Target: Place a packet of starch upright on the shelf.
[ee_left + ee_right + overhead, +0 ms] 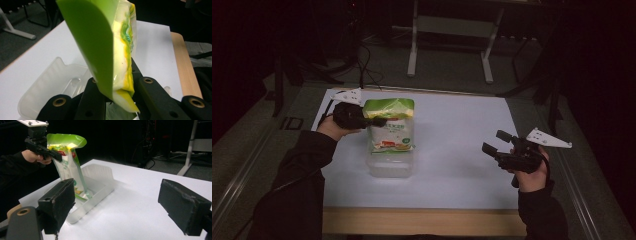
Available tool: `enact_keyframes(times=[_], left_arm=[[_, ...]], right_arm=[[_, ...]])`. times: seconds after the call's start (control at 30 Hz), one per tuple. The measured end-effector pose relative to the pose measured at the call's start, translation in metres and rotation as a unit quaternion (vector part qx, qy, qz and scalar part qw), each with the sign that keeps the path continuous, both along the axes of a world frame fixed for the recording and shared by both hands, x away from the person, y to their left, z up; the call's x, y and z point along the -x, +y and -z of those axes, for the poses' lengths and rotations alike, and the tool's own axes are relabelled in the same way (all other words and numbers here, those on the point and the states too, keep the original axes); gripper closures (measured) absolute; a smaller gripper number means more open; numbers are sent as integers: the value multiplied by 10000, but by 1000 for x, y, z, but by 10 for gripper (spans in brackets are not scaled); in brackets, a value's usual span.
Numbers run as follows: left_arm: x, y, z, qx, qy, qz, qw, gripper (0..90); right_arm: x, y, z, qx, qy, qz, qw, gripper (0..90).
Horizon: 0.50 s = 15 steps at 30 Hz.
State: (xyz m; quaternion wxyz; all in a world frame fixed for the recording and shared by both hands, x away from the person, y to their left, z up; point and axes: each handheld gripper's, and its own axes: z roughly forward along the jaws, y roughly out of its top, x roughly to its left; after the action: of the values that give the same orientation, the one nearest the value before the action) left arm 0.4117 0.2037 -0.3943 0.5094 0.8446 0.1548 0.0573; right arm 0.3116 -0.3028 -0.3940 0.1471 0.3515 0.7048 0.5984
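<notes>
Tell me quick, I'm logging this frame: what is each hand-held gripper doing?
Left hand-held gripper: closed on the green pouch, above the clear tray.
Right hand-held gripper: open, holding nothing.

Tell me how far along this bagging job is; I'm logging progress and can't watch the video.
Done: the left gripper has clamped the green snack bag and brought it upright over the clear plastic container, its bottom edge already inside. In hand: lowering or settling the bag. Left: releasing it, probably. The right gripper waits open and empty off to the side on the white table.
</notes>
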Motion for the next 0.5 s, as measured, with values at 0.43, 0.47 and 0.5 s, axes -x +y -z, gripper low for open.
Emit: enact_keyframes(times=[0.43, 0.47, 0.5], left_arm=[[-1, -7, 19, -205, 146, 73, 9997, 827], [-1, -9, 22, -255, 133, 73, 9996, 827], [-1, -12, 30, -297, 118, 98, 9994, 827]], right_arm=[[-1, 3, 6, -19, 110, -100, 9999, 140], [-1, 3, 6, -22, 127, -107, 9999, 140], [-1, 3, 7, -12, 141, -120, 9998, 141]])
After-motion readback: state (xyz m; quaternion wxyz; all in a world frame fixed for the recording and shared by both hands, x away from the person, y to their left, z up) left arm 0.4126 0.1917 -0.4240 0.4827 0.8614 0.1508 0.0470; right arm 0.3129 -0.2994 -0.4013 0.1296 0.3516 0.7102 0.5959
